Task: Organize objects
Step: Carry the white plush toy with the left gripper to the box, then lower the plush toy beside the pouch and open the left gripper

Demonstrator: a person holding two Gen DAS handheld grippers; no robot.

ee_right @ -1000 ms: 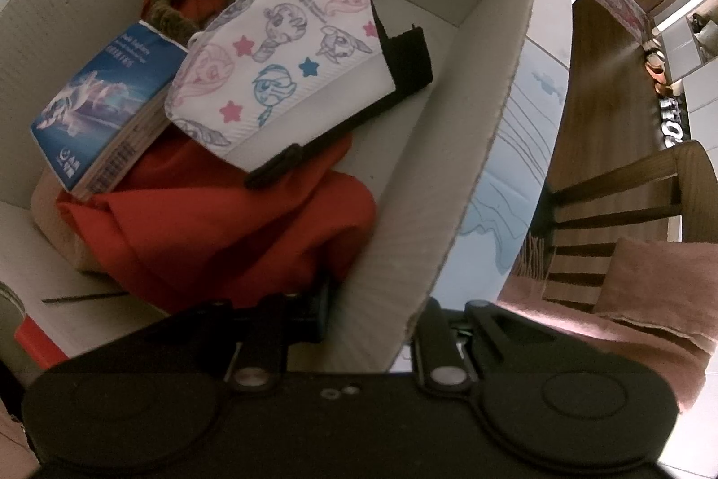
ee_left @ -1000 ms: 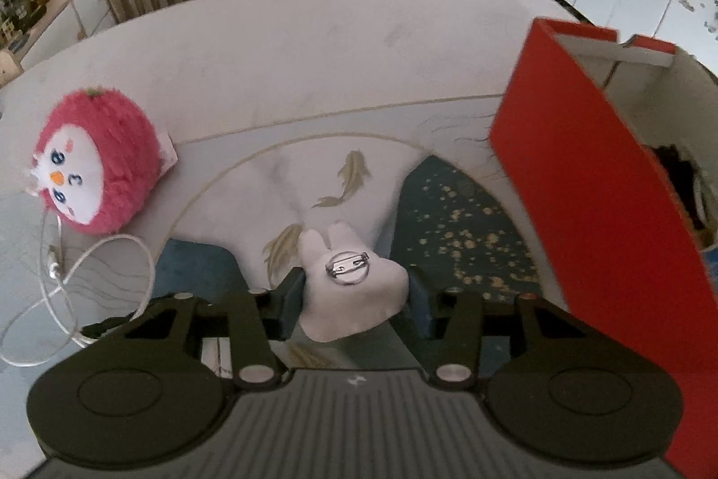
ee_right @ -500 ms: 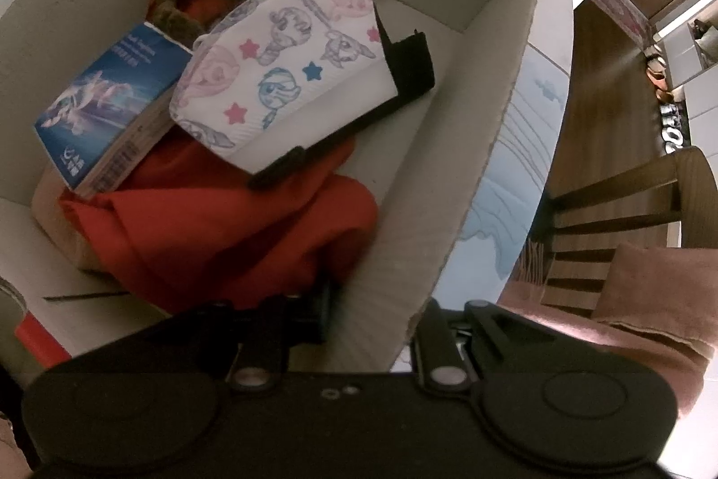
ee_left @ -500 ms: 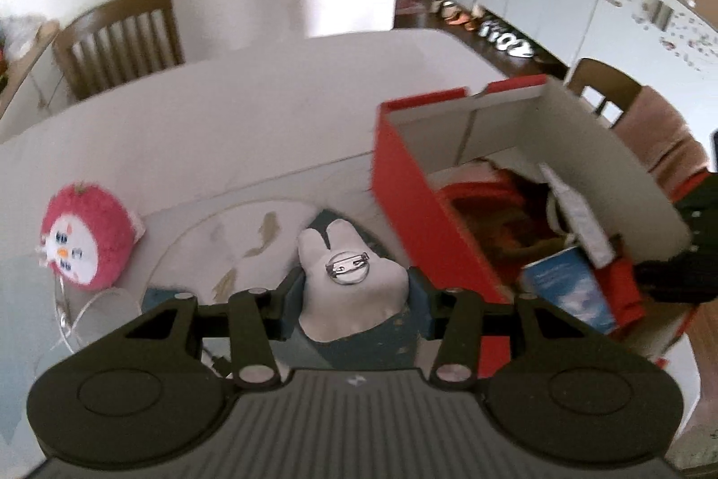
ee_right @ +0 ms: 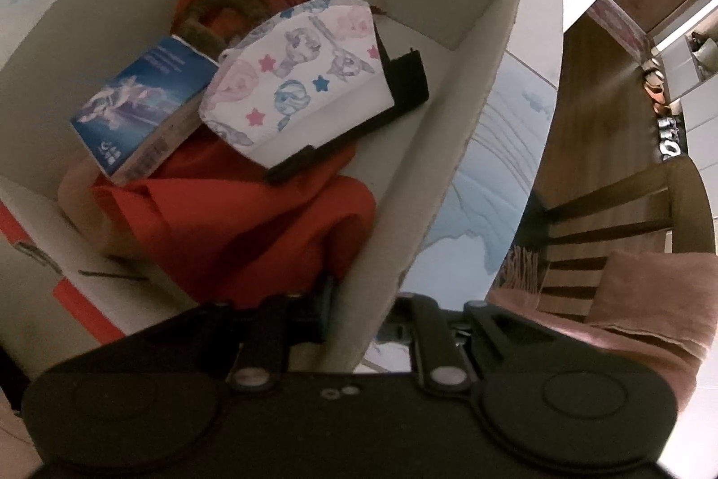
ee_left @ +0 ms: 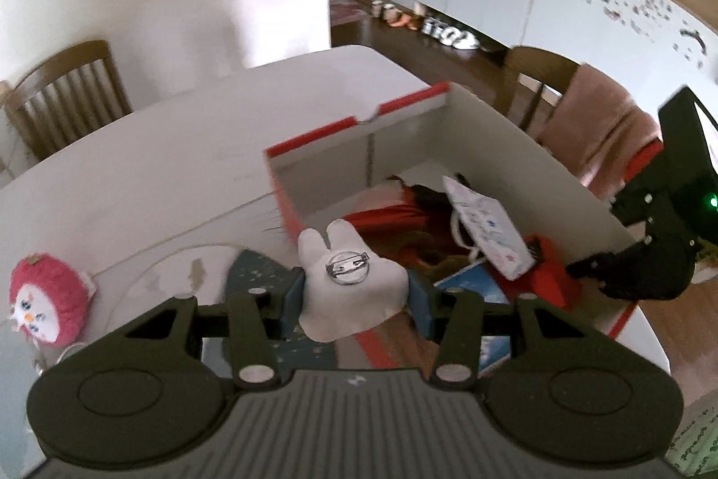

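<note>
Left fingers [ee_left: 354, 295], clamping white bunny brooch [ee_left: 350, 281], now reach red box [ee_left: 516, 138]; right fingers [ee_right: 359, 310] pinch its wall.

Hardly any writing can be read. The blue packet [ee_right: 142, 106] lying in the red-and-white box [ee_right: 453, 173] carries pale lettering along its top edge and a small white mark near its lower corner, but both are too blurred to make out. At the bottom right edge of the left wrist view a greenish sheet [ee_left: 693, 445] bears dark handwritten-looking marks that cannot be deciphered, and on the floor in the right wrist view large white characters stand on a dark item [ee_right: 668, 140], too distorted to read with certainty.
</note>
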